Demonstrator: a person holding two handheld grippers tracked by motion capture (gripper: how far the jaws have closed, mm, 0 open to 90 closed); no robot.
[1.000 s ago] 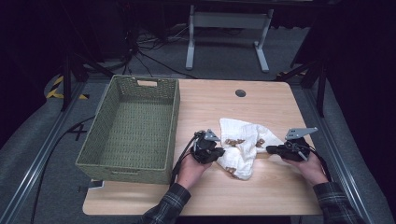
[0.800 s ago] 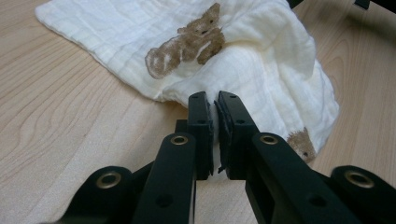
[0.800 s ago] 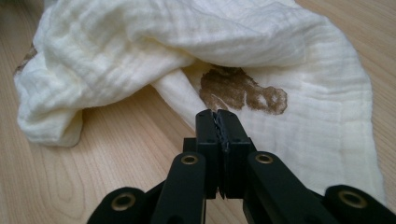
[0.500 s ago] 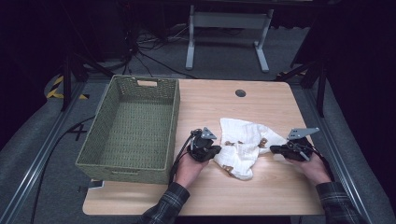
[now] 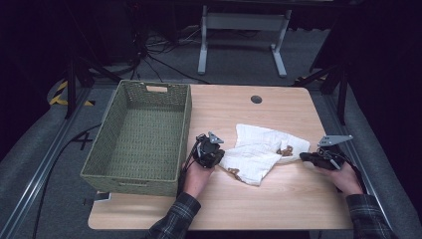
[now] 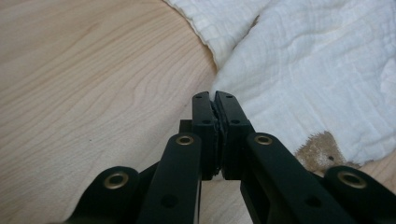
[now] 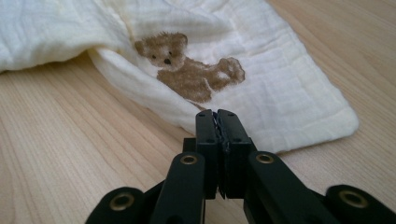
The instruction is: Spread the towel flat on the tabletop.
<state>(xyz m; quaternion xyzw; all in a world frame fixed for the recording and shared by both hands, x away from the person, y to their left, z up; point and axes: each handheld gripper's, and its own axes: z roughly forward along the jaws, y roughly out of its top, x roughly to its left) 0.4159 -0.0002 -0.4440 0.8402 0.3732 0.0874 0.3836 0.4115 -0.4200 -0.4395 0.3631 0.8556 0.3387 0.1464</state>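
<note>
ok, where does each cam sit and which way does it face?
High view: above the person's side, facing forward and down on the table; forearms, both hands show.
Left gripper view: rides the left gripper, jaws closed on the white cloth edge.
Right gripper view: rides the right gripper, jaws closed at the cloth's edge.
All three share the cloth.
</note>
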